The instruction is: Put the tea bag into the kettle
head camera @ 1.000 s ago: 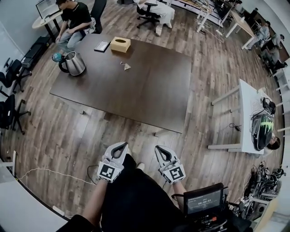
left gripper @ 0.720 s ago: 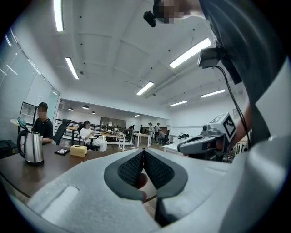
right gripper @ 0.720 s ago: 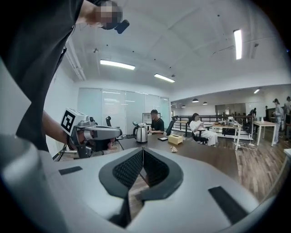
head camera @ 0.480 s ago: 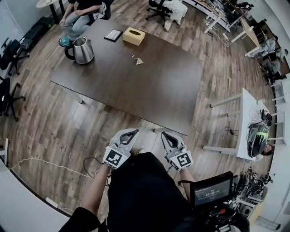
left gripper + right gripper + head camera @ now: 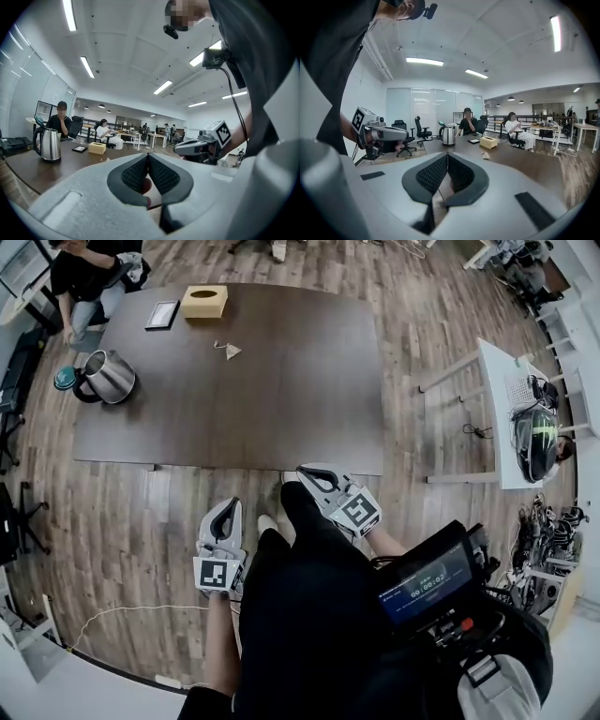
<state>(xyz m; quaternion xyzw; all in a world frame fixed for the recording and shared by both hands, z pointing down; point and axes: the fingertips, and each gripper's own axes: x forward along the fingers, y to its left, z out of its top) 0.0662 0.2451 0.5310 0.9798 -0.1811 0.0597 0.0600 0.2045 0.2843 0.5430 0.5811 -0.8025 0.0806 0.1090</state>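
left gripper [image 5: 228, 506] and right gripper [image 5: 306, 472] closed, empty; tea bag [image 5: 231, 351] lies near tissue box [image 5: 204, 301], kettle [image 5: 108, 376] well apart

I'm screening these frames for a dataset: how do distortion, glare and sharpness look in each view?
Head view: strong fisheye bows the table edges; even light, sharp, though the tea bag is tiny. Left gripper view: bright ceiling strips, the left gripper looms large, black corners. Right gripper view: same vignette; kettle crisp.
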